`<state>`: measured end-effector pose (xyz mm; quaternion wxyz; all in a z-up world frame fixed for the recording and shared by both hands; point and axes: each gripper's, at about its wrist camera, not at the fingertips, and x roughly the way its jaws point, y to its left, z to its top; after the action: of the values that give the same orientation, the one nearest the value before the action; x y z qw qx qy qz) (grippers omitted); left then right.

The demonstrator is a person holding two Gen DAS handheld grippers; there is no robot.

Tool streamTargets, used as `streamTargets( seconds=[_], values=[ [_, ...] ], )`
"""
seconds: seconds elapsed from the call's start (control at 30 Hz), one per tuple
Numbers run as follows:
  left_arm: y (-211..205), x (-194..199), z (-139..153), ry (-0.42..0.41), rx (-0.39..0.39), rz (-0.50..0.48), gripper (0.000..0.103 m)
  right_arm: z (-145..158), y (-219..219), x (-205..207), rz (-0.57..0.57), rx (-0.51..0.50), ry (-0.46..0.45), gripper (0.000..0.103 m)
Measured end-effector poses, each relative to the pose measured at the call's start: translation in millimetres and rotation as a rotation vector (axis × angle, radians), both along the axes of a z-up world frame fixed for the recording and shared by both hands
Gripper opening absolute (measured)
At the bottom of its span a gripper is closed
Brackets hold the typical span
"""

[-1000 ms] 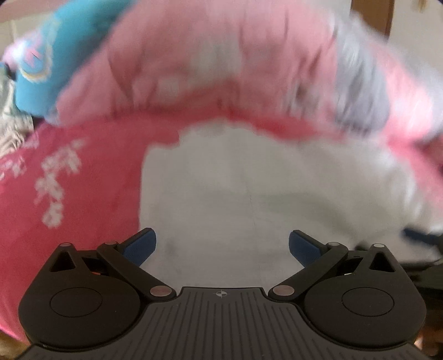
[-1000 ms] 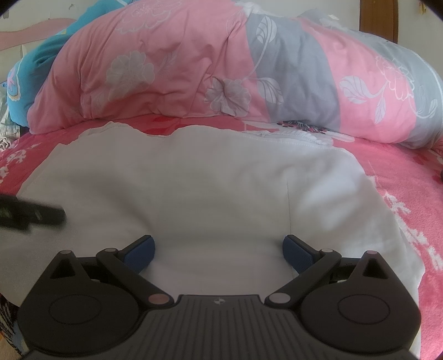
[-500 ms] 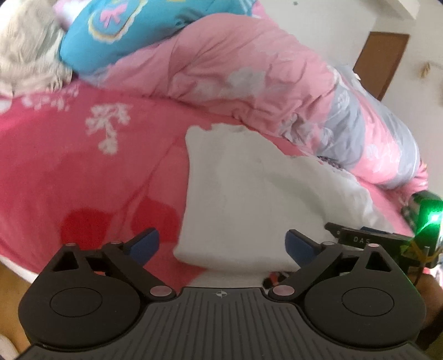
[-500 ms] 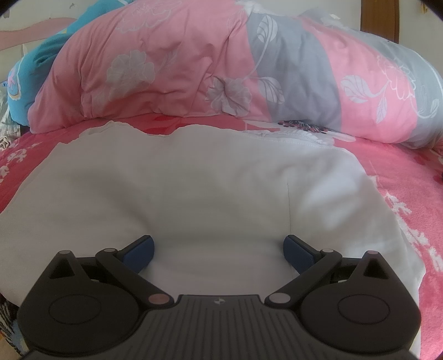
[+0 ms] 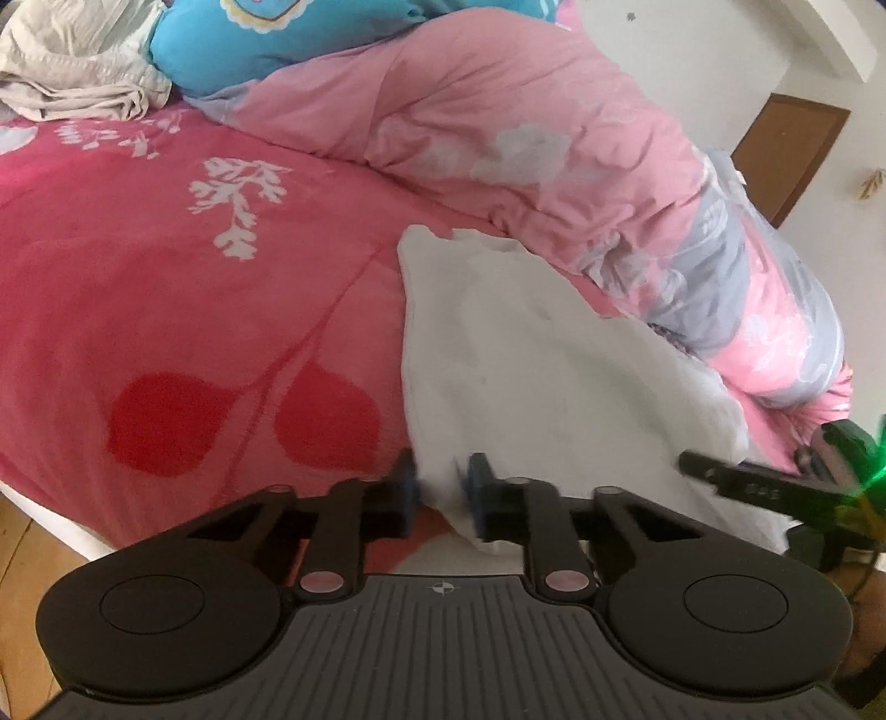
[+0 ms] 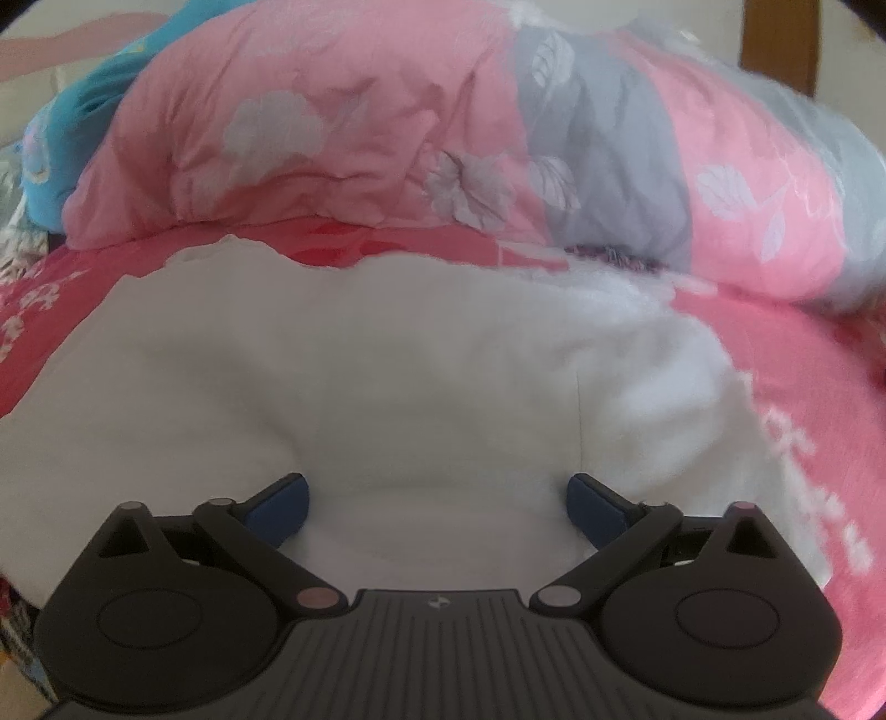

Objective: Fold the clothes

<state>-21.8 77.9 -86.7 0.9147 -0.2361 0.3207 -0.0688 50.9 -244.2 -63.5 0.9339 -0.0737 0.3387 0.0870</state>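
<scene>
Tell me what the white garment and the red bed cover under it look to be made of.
White garment: likely soft matte knit, perhaps cotton; it sags and dimples without shine. The left gripper is closing on its near corner. Red bed cover: seems a plush, fleece-like fabric; fuzzy matte surface, soft-edged white leaf print.

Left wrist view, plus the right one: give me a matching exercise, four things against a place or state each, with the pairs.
Things:
1. left gripper
2. right gripper
3. white garment
4. blue pillow

Place or state:
A. spread flat on the red bedsheet
B. jaws wide apart over white cloth
C. far end of the bed, behind the pink quilt
D. jaws closing on the cloth's near corner

Pairs: 1-D, 2-B, 3-A, 4-C
</scene>
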Motion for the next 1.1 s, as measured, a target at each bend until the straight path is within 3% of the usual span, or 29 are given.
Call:
streamTargets(
  seconds=[0.1, 0.2, 0.3, 0.4, 0.43, 0.53, 0.6, 0.7, 0.73, 0.8, 0.83, 0.87, 0.9, 0.97, 1.1],
  values=[
    [1, 0, 5, -0.025, -0.008, -0.009, 0.008, 23, 8, -21, 0.089, 0.006, -0.1, 0.098],
    [1, 2, 11, -0.033, -0.022, -0.018, 0.007, 40, 30, -53, 0.275, 0.015, -0.181, 0.098],
    [1, 3, 16, -0.04, -0.039, -0.028, 0.007, 33, 62, -78, 0.423, -0.002, -0.196, 0.096],
    [1, 4, 20, -0.037, -0.041, -0.033, 0.006, 17, 96, -96, 0.548, -0.064, -0.199, 0.088],
    [1, 4, 21, -0.039, -0.04, -0.035, 0.006, 10, 108, -99, 0.581, -0.097, -0.2, 0.08],
    [1, 3, 26, -0.048, -0.043, -0.043, 0.006, -4, 135, -104, 0.66, -0.171, -0.221, 0.073],
    [1, 3, 28, -0.055, -0.048, -0.05, 0.006, -12, 150, -105, 0.696, -0.237, -0.244, 0.062],
    [3, 4, 30, -0.062, -0.069, -0.068, 0.008, -20, 165, -102, 0.7, -0.288, -0.269, 0.035],
    [4, 5, 31, -0.06, -0.074, -0.056, 0.01, -20, 167, -99, 0.68, -0.278, -0.261, 0.021],
    [11, 7, 32, -0.041, -0.096, -0.014, 0.021, -15, 165, -88, 0.626, -0.228, -0.228, 0.009],
    [16, 10, 32, -0.024, -0.112, 0.011, 0.035, -11, 162, -81, 0.599, -0.182, -0.2, 0.005],
    [22, 12, 32, -0.011, -0.133, 0.038, 0.047, -7, 156, -73, 0.567, -0.121, -0.166, 0.004],
    [28, 14, 31, -0.003, -0.169, 0.058, 0.052, -3, 148, -64, 0.53, -0.044, -0.126, 0.004],
    [42, 19, 27, 0.007, -0.255, 0.083, 0.071, 6, 132, -48, 0.457, 0.097, -0.058, 0.003],
    [68, 30, 16, 0.031, -0.49, 0.104, 0.087, 16, 101, -25, 0.326, 0.312, 0.018, 0.003]
  ],
)
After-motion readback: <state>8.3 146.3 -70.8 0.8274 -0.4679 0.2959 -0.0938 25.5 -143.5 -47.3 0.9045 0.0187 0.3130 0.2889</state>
